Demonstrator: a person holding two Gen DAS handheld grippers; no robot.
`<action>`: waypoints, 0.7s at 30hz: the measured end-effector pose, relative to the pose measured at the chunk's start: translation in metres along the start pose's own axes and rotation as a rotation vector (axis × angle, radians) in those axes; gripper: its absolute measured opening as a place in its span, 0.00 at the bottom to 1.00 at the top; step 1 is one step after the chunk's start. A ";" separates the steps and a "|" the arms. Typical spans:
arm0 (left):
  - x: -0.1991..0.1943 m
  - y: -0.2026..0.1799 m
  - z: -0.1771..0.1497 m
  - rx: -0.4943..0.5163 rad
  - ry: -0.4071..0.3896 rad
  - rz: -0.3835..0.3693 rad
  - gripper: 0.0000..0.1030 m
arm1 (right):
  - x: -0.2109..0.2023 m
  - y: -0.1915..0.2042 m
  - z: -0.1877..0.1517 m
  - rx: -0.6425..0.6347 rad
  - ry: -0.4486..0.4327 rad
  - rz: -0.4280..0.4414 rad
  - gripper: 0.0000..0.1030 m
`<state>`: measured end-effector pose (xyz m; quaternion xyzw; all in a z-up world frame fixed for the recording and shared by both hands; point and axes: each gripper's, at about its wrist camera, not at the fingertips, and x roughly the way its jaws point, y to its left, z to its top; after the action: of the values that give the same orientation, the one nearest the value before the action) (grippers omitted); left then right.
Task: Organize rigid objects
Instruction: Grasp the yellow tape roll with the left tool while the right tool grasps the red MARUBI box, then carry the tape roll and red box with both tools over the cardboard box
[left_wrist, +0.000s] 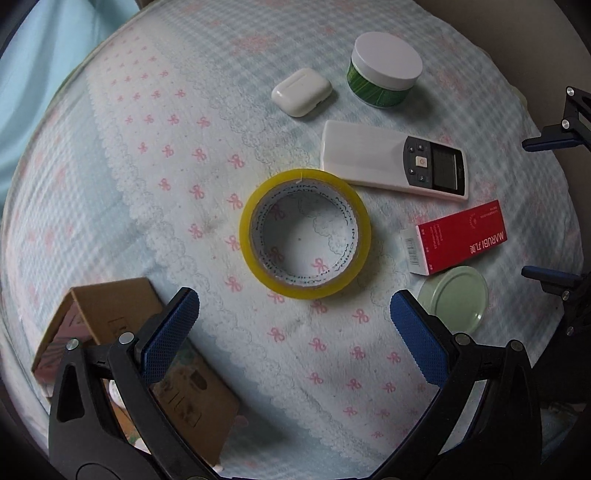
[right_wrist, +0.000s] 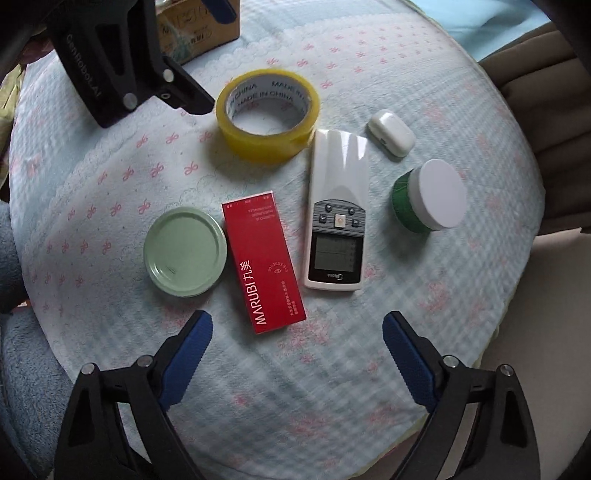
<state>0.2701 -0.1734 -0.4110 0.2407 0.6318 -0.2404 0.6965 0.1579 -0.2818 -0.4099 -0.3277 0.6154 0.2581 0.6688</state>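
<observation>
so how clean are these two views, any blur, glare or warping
Left wrist: soft flat light, fisheye bends the cloth edges, tape roll sharp, dark corners. Right wrist: glare on the remote, jar lid slightly smeared.

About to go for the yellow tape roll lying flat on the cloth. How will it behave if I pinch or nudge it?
The tape roll looks stiff, so it should hold shape under a pinch. Its glossy outer wrap may be slippery. Lying flat it should slide, not roll; tipped on edge it would likely roll toward the remote.
</observation>
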 end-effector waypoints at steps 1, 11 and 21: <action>0.009 -0.002 0.003 0.011 0.006 0.002 1.00 | 0.009 0.000 0.002 -0.010 0.008 0.018 0.80; 0.060 -0.014 0.029 0.095 0.042 0.052 1.00 | 0.051 0.014 0.015 -0.138 0.038 0.093 0.63; 0.089 -0.031 0.042 0.176 0.079 0.085 1.00 | 0.062 0.021 0.034 -0.226 0.046 0.129 0.39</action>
<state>0.2899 -0.2269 -0.4971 0.3367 0.6245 -0.2555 0.6568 0.1715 -0.2465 -0.4732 -0.3666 0.6175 0.3606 0.5952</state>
